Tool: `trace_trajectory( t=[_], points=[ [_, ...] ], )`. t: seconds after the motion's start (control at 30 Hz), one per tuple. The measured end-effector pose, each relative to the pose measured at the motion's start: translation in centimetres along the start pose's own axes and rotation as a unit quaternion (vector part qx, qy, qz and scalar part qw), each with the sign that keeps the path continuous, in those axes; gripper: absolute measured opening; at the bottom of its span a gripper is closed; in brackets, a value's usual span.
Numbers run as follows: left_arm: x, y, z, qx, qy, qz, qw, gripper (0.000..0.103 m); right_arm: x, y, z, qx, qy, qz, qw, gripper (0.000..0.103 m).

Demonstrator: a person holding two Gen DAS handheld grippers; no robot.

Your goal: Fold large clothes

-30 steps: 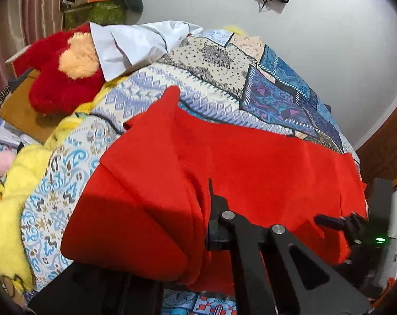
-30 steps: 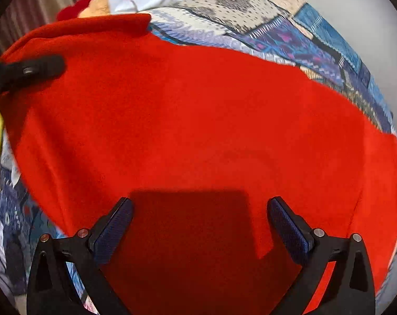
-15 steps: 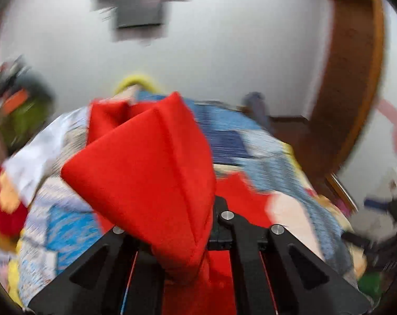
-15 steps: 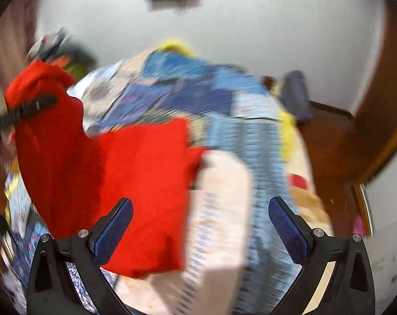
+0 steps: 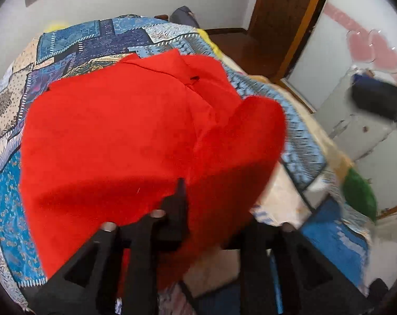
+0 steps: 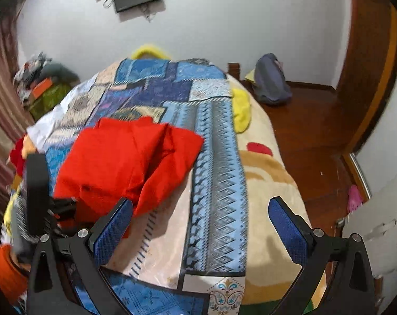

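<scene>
The red cloth (image 5: pixel 114 131) looks soft, light and limp, so it likely sags between grips; corners or hems look like the best holds. It lies bunched on the quilt (image 6: pixel 216 162), one fold clamped in the left gripper (image 5: pixel 182 202). The right gripper (image 6: pixel 198 225) hangs beside it, fingers apart, holding nothing.

The red cloth (image 5: pixel 125 136) hides the left gripper's (image 5: pixel 198 210) jaws.

One red garment (image 6: pixel 127 162), two grippers (image 6: pixel 198 225)
</scene>
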State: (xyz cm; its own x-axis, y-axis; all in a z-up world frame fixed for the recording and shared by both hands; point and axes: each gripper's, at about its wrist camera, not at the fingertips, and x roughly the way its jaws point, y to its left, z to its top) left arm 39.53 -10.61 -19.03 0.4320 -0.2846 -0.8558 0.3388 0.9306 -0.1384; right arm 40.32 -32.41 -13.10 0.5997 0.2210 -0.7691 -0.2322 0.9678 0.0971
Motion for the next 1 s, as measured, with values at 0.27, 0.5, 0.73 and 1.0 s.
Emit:
trace_trajectory(
  t=[0.27,0.5,0.73,1.0],
  points=[
    [-9.4,4.5,-1.4,-0.037,-0.089,0.035,0.9947,0.086,0.8,4.5,1.0,-0.006,-0.006,0.073,0.997,0.103],
    [-5.9,11.2,-3.8,-0.075,-0.036,0.13,0.9879,0.091,6.5,9.8,1.0,-0.012,0.056,0.112,0.992,0.103],
    [-1.8,12.4,-9.3,-0.068,0.013,0.114,0.991,0.1,13.2,10.1,-4.4,-0.039,0.174,0.077,0.981,0.103],
    [-3.8,13.7,-11.4,-0.039,0.021,0.163,0.9856,0.099,10.4,5.1,-5.4,-0.034,0.162,0.023,0.986,0.103]
  ],
)
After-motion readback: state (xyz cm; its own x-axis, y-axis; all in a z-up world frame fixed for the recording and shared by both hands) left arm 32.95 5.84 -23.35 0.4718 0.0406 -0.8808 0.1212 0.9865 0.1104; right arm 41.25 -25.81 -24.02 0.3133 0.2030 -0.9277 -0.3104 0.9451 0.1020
